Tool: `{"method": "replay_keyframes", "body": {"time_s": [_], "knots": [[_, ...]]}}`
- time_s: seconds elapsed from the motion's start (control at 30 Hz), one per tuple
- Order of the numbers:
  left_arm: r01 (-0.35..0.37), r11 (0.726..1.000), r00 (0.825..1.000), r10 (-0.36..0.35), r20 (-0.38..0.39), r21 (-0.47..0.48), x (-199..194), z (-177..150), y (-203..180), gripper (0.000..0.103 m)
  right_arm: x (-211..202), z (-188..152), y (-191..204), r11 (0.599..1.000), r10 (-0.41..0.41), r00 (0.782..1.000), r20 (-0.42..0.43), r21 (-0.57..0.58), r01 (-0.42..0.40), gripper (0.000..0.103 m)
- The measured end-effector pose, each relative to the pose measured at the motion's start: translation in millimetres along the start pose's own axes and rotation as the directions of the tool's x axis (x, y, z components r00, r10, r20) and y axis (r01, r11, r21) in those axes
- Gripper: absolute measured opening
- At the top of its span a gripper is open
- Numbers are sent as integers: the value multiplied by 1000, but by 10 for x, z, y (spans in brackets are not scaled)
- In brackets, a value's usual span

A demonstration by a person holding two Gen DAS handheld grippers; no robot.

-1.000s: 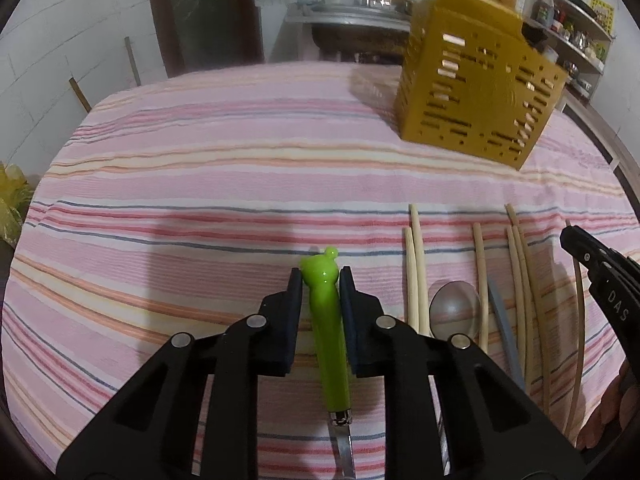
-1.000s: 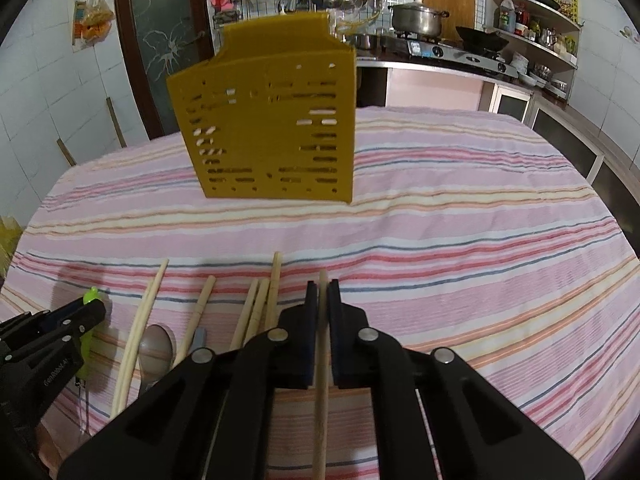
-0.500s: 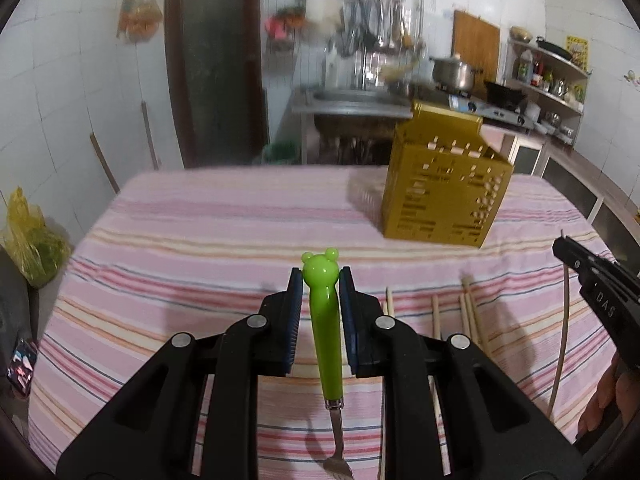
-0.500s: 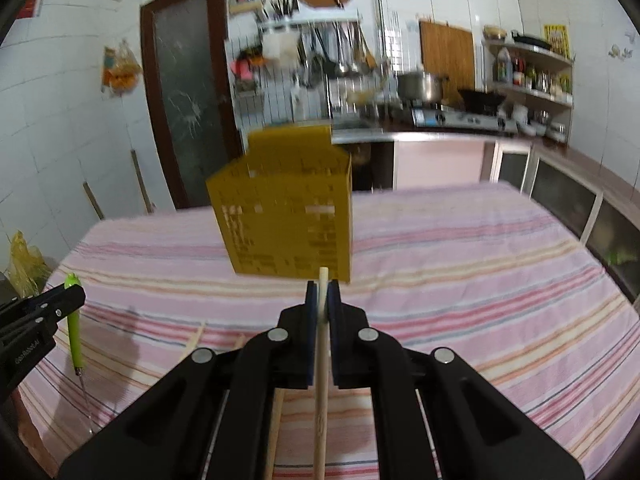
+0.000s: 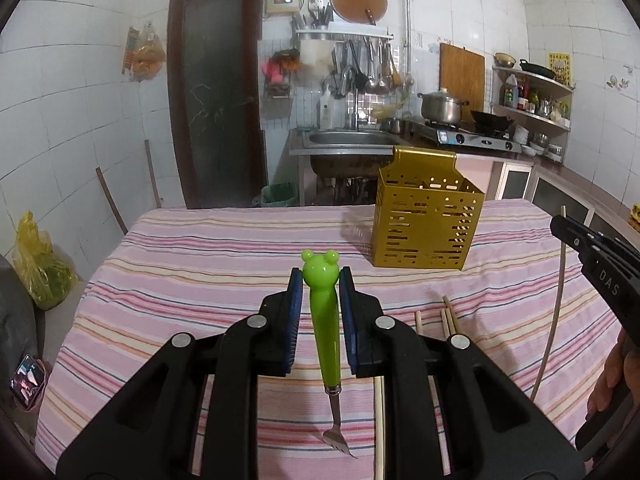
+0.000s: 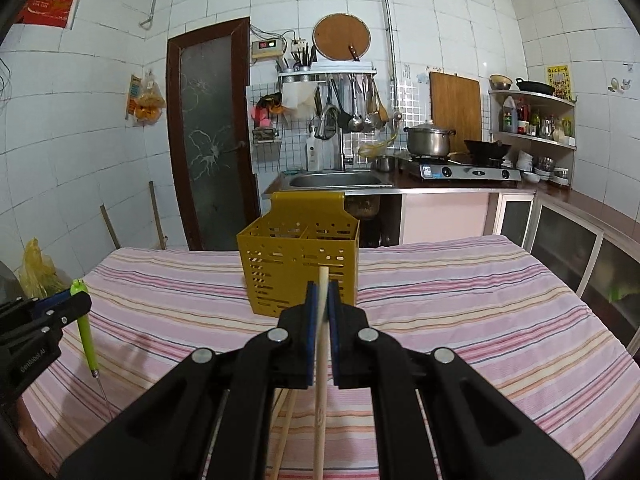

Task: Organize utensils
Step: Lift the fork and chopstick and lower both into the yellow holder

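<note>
Green fork: glossy plastic handle w/ a frog-head top, thin metal neck and small steel tines hanging down over the tabletop; it's clamped between the blue ribbed pads of the left claw, jaws only narrowly apart, just the handle's width. Chopstick: pale, smooth, round wooden stick, standing nearly upright, pinched by the right claw, jaws pressed together on it, upper tip poking above the pads. Both items are held in the air, off the cloth. Utensil holder: mustard-yellow box w/ slotted perforated walls and a raised back tab, standing on the tabletop farther back, apart from both claws. Tabletop is covered w/ a pink striped woven cloth. Left wrist view alone shows loose chopsticks lying on the cloth beyond the claw, right of the fork, plus the right claw seen from the side at the frame's right edge w/ its chopstick as a thin bowed line. Right wrist view alone shows the holder's inside split by a divider into compartments, and the left claw side-on at far left w/ the fork hanging tines down.
</note>
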State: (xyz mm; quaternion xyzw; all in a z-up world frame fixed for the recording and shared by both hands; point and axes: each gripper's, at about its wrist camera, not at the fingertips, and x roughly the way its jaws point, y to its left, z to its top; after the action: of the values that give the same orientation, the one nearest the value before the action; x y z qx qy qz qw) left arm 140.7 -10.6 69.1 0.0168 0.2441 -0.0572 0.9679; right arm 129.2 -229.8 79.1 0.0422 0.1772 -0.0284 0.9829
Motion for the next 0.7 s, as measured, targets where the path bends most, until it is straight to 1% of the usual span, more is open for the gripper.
{"method": "replay_keyframes", "body": {"time_s": [0.1, 0.4, 0.6, 0.7], "knots": [[-19, 1000, 1000, 19, 17, 3, -69, 6, 16, 17, -55, -15, -5, 1000, 0, 1000, 6, 3, 0, 6], [-29, 1000, 998, 29, 53, -8, -210, 48, 19, 17, -194, -8, 19, 1000, -17, 999, 36, 8, 17, 6], [-29, 1000, 996, 29, 79, -5, -236, 164, 1, 17, -234, 101, 19, 1000, -29, 997, 69, 2, 29, 6], [-21, 1000, 995, 21, 95, 1, -232, 276, -40, 17, -202, 195, -7, 999, -33, 996, 79, 3, 33, 6]]}}
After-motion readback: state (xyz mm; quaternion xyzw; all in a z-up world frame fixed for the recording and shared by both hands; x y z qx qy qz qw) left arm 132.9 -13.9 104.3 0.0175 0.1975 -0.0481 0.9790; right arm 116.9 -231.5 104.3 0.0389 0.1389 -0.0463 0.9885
